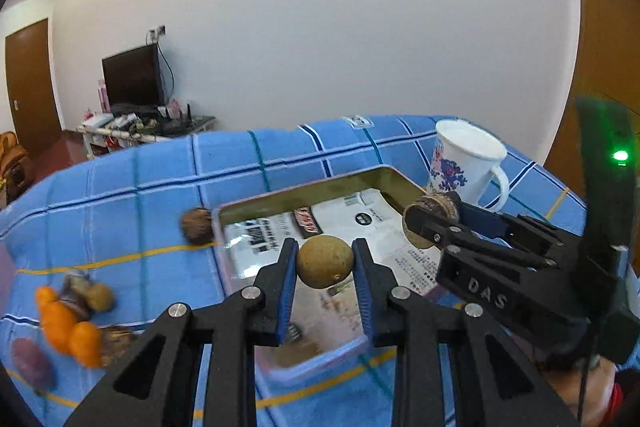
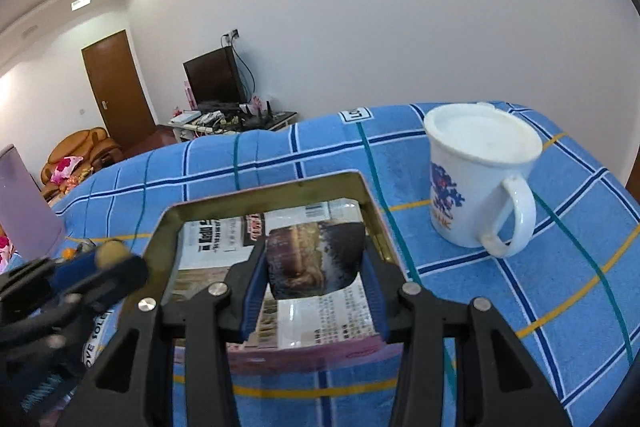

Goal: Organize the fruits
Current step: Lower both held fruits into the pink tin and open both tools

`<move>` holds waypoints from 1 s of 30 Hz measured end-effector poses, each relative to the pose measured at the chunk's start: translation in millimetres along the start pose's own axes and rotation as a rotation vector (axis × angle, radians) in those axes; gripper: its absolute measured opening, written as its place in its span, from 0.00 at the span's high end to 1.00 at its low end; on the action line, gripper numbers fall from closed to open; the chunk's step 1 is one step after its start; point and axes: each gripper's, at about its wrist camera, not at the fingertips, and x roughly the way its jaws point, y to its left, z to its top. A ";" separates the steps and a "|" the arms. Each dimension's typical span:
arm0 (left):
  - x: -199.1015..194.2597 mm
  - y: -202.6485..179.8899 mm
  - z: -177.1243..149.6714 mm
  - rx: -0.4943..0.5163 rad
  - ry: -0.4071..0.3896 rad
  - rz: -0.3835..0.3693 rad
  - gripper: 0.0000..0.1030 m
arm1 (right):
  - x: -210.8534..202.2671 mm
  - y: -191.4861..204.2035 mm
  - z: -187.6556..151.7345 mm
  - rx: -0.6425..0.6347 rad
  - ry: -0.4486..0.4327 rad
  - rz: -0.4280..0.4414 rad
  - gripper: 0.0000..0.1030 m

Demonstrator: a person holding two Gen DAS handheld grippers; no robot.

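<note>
My left gripper (image 1: 325, 263) is shut on a round tan longan (image 1: 325, 261) and holds it above the open metal tin (image 1: 304, 189). My right gripper (image 2: 314, 267) is shut on a dark brown walnut (image 2: 316, 261) and holds it over the same tin (image 2: 264, 193), whose bottom is lined with printed paper. In the left wrist view the right gripper (image 1: 430, 223) with its walnut (image 1: 434, 205) hangs over the tin's right side. In the right wrist view the left gripper (image 2: 106, 259) shows at the left with the longan (image 2: 112, 251).
A walnut (image 1: 196, 225) lies on the blue checked cloth (image 1: 140, 211) by the tin's left wall. Small oranges (image 1: 66, 327), a longan (image 1: 98, 297) and other blurred fruit lie at the lower left. A white mug (image 2: 478, 179) stands right of the tin. The cloth's far edge drops off.
</note>
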 end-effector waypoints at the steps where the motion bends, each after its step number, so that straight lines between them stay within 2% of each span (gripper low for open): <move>1: 5.0 -0.3 0.2 -0.008 0.010 -0.005 0.72 | 2.3 -0.4 0.8 -0.006 0.005 -0.005 0.55; 10: 35.9 8.7 -3.3 -0.059 0.076 -0.012 0.72 | 24.5 -2.4 -6.9 -0.047 0.094 0.011 0.55; 15: 48.9 12.9 -9.5 -0.072 0.115 0.012 0.72 | 26.6 -3.3 -8.7 -0.052 0.101 0.016 0.54; 21: 49.5 9.8 -11.2 -0.052 0.106 0.057 0.72 | 26.8 -5.9 -8.3 -0.037 0.095 0.033 0.52; 22: 49.6 9.8 -11.0 -0.053 0.107 0.063 0.72 | 26.0 -5.9 -8.3 -0.034 0.089 0.036 0.50; 24: 48.8 11.9 -11.0 -0.062 0.102 0.072 0.72 | 21.4 -8.3 -7.9 -0.021 0.065 0.023 0.39; 26: 46.5 12.9 -11.3 -0.066 0.098 0.064 0.71 | 17.0 -10.7 -7.8 -0.007 0.049 0.048 0.35; 27: 45.3 12.1 -11.3 -0.061 0.096 0.068 0.70 | 14.6 -11.6 -7.9 0.000 0.039 0.051 0.23; 28: 42.1 9.8 -11.5 -0.048 0.083 0.076 0.63 | 12.2 -11.8 -7.9 0.002 0.025 0.045 0.20; 29: 36.9 7.2 -11.7 -0.034 0.064 0.095 0.49 | 7.1 -11.3 -7.9 0.004 -0.002 0.054 0.15; 30: 29.6 5.3 -11.7 -0.025 0.034 0.124 0.40 | 2.2 -10.5 -8.2 0.002 -0.030 0.053 0.11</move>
